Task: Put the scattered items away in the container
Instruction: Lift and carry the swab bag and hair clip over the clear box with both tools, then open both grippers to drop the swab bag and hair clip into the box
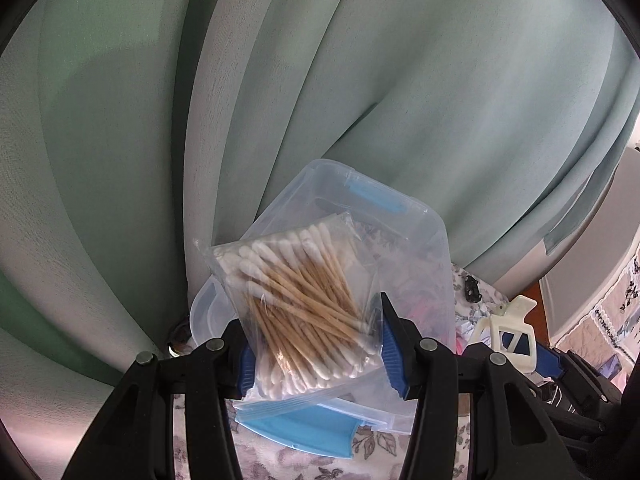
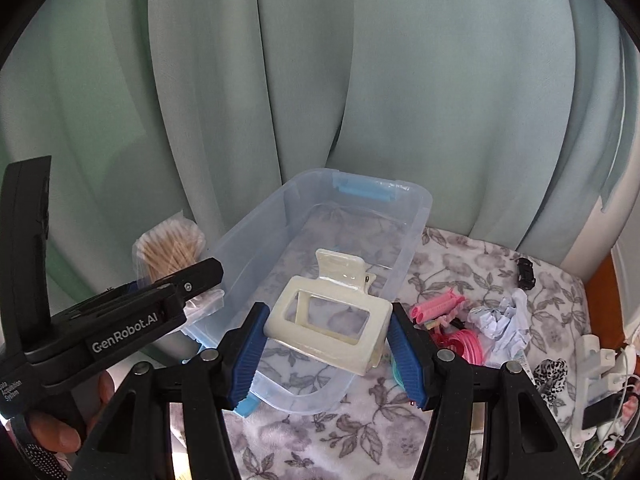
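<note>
1. Nearest the right wrist camera, the right gripper holds a cream hair clip between its ribbed blue pads; the clip hangs over the near end of the container, not yet let go.
2. The left gripper is clamped on a bag of cotton swabs. In the right wrist view the bag sits at the container's left wall, about level with the rim — whether it is over the opening or just outside cannot be told.
3. Progress looks early. The container's floor appears bare, its see-through bottom showing only the flower print beneath, so nothing seems to be stored yet; two items are on their way in.
4. Left on the bedspread, to the right of the container: pink curlers, a coiled pink band, a crumpled paper and, toward the far right edge, a small black clip.
5. Materials and shapes: the container is clear, thin plastic — a rounded rectangle with pale blue latches. The hair clip is hard, glossy and open-framed. The bag is soft, crinkly film over wooden sticks with white tips. The bedspread is fuzzy, grey-flowered fabric, and a pale green curtain hangs in folds behind.
</note>
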The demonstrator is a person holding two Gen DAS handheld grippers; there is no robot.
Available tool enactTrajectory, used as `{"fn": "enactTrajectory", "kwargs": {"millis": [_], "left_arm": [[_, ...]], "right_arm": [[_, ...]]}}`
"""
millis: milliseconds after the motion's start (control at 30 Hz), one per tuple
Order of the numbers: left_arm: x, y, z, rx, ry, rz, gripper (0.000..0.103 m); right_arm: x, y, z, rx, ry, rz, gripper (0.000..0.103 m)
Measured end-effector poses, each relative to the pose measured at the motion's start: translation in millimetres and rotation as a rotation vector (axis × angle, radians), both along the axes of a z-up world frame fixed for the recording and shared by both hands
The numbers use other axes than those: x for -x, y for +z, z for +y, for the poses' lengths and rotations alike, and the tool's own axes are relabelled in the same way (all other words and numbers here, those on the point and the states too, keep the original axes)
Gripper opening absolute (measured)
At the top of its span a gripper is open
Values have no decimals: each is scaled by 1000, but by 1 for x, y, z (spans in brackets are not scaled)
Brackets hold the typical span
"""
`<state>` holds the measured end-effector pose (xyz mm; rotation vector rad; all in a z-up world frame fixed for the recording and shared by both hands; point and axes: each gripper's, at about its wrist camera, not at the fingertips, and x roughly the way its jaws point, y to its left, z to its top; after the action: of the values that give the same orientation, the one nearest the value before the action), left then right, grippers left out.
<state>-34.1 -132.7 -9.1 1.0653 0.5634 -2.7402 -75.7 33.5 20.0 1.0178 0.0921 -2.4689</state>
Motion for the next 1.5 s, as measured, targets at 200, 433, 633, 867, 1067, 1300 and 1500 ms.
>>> {"fn": "enactTrajectory", "kwargs": {"millis": [200, 433, 633, 867, 1067, 1300, 1500], "left_arm": [[5, -10, -5, -10, 7, -28, 53], [7, -9, -4, -10, 16, -46, 53], [5, -8, -2, -9, 13, -59, 53], [8, -7, 3, -7, 15, -62, 60], [15, -7, 7, -3, 6, -57, 65], [14, -4, -2, 0, -3, -51, 66], [9, 3, -3, 9, -23, -35, 66]], "right_arm": [[9, -12, -7, -3, 20, -32, 63], [15, -19, -15, -14, 44, -52, 63], [18, -22, -18, -19, 53, -62, 63], [16, -26, -18, -44, 65, -65, 63], [14, -25, -15, -44, 62, -55, 65], [8, -22, -11, -40, 35, -45, 65], [0, -17, -3, -31, 2, -38, 66]]}}
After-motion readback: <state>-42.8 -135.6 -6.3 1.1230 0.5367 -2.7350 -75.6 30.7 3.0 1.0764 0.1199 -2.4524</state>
